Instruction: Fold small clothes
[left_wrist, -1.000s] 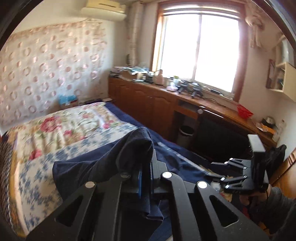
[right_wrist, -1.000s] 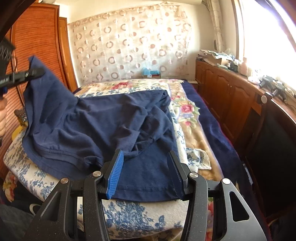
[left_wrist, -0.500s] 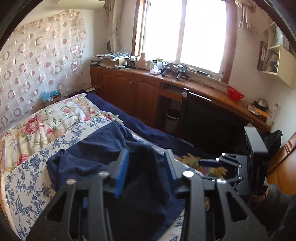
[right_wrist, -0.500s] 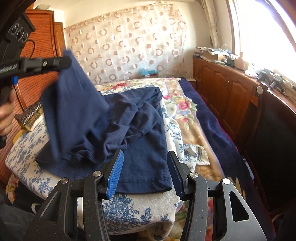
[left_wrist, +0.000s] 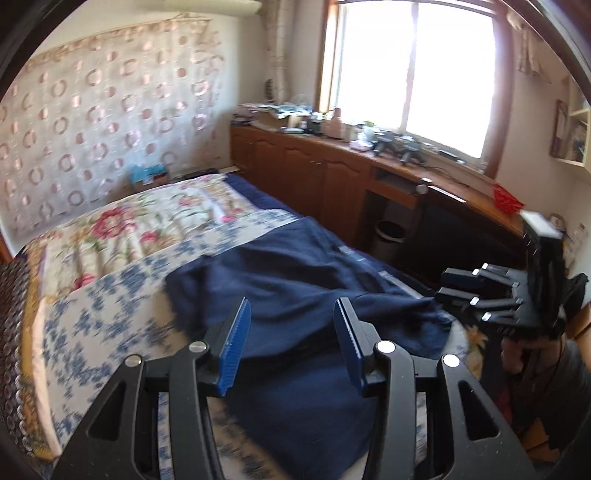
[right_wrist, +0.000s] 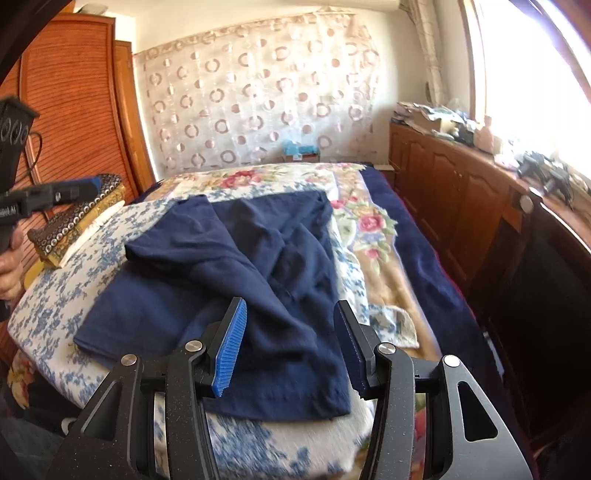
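Now the dark navy cotton T-shirt (right_wrist: 236, 280) lies rumpled on the blue-flowered white bedspread (right_wrist: 70, 280).
The left gripper (left_wrist: 291, 332) is opening with nothing between its jaws; the right gripper (right_wrist: 290, 332) hangs apart, both above the cloth.

Bed with blue-and-white floral quilt (right_wrist: 70, 280); circle-patterned sheer curtain (right_wrist: 258, 103); long brown wooden cabinet (left_wrist: 314, 177) beneath bright window (left_wrist: 413, 66); red basket, possibly plastic (left_wrist: 506, 197).
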